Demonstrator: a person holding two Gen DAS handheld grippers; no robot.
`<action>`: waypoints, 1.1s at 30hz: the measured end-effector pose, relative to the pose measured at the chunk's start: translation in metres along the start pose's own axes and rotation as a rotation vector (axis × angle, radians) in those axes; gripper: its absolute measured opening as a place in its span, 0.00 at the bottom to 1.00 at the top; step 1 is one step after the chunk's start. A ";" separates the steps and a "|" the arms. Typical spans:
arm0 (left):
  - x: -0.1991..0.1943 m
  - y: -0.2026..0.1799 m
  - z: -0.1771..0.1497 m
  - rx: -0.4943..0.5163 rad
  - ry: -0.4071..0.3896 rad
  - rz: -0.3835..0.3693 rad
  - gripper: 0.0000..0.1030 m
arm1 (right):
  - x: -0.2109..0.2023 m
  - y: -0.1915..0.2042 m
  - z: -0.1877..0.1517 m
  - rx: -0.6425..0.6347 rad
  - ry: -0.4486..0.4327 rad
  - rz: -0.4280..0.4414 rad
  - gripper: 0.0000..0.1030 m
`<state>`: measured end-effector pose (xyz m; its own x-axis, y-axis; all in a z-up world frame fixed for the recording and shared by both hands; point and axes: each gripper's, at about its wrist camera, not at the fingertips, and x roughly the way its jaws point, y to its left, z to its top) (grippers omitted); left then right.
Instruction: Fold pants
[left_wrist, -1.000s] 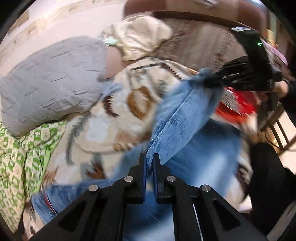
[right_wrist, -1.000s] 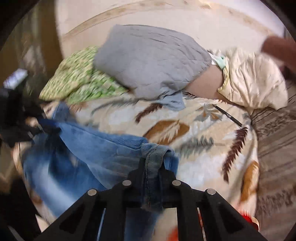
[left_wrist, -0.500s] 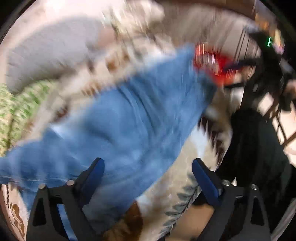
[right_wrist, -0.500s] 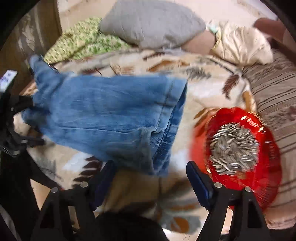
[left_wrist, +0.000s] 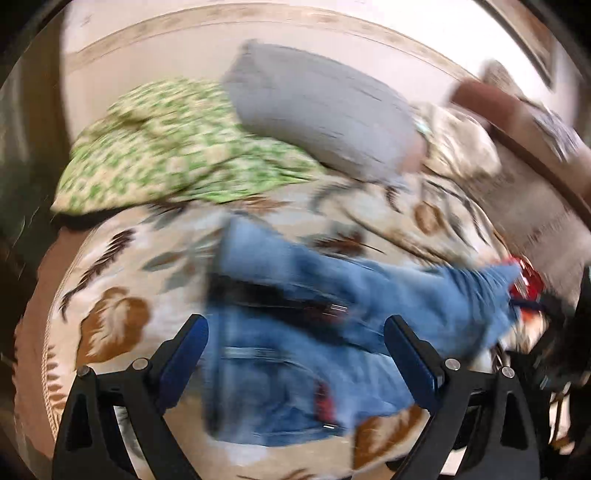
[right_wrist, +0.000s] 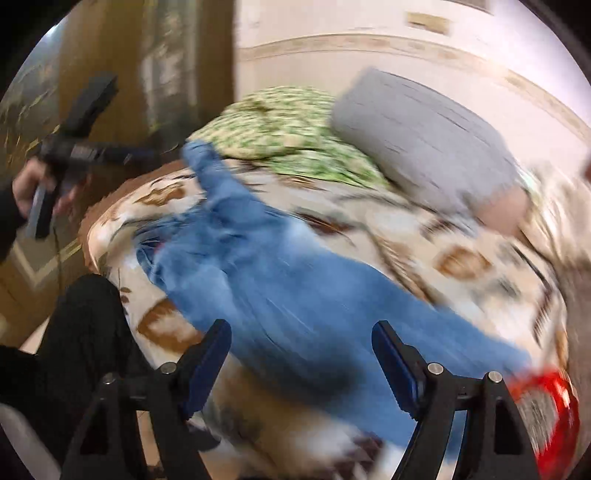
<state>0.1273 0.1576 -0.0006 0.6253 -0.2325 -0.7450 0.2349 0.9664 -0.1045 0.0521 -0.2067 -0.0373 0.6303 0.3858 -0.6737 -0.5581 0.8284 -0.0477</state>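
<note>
Blue jeans (left_wrist: 295, 332) lie spread on a leaf-patterned blanket (left_wrist: 110, 280); the picture is blurred by motion. Their waist end with a dark belt line sits just ahead of my left gripper (left_wrist: 295, 354), which hangs open above them, nothing between its blue pads. In the right wrist view the jeans (right_wrist: 295, 295) stretch from upper left to lower right. Over their middle, my right gripper (right_wrist: 301, 354) is open and holds nothing. The left gripper (right_wrist: 122, 153) shows at upper left, held by a hand.
A grey pillow (left_wrist: 321, 110) and a green patterned pillow (left_wrist: 166, 147) lie at the far side. A red bowl (right_wrist: 546, 406) of seeds sits by the pant-leg end at lower right. A person's dark-clad leg (right_wrist: 81, 339) is at the bed's edge.
Both grippers let go of the jeans and opened wide. The jeans dropped flat onto the blanket. Both hands swung sideways and the left one rolled.
</note>
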 end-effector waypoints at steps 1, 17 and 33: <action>0.005 0.010 0.003 -0.016 -0.003 0.009 0.93 | 0.018 0.014 0.011 -0.021 -0.007 0.014 0.79; 0.067 0.021 0.016 0.202 0.127 -0.109 0.29 | 0.189 0.073 0.071 0.032 0.107 -0.024 0.10; 0.059 0.044 -0.112 0.047 0.251 -0.171 0.49 | 0.158 0.138 0.007 -0.234 0.178 0.086 0.32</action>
<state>0.0910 0.1988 -0.1226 0.3718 -0.3515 -0.8592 0.3584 0.9082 -0.2164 0.0781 -0.0285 -0.1452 0.4821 0.3562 -0.8004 -0.7274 0.6719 -0.1391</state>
